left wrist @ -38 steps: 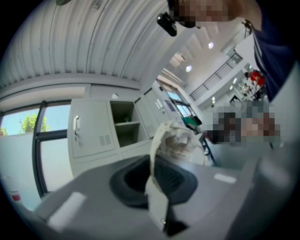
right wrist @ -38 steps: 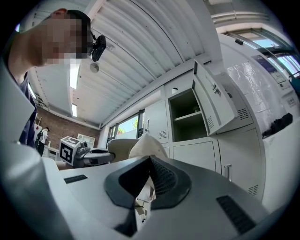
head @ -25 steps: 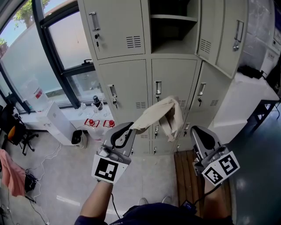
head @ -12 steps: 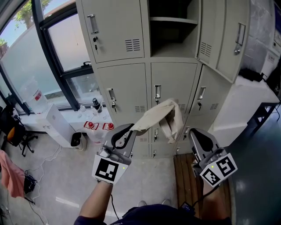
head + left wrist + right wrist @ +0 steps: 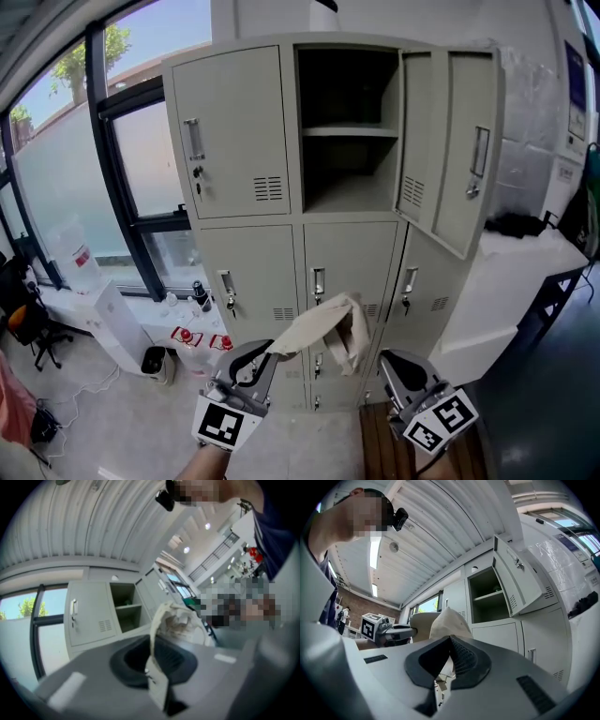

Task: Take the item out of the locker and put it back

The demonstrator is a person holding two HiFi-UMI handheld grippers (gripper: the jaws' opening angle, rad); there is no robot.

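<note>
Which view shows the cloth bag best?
Head view: the whole cloth bag hangs from the left gripper. Left gripper view shows it pinched and foreshortened; right gripper view shows only its top beyond the jaws.

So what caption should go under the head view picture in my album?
Left gripper holds a beige cloth bag in front of the open locker.

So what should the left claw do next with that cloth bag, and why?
Probably raise the left claw toward the open locker. It is clamped on the cloth bag, which hangs well below that opening, in front of the closed lower doors. The space under the locker's shelf looks bare from here, so there seems to be room for it.
</note>
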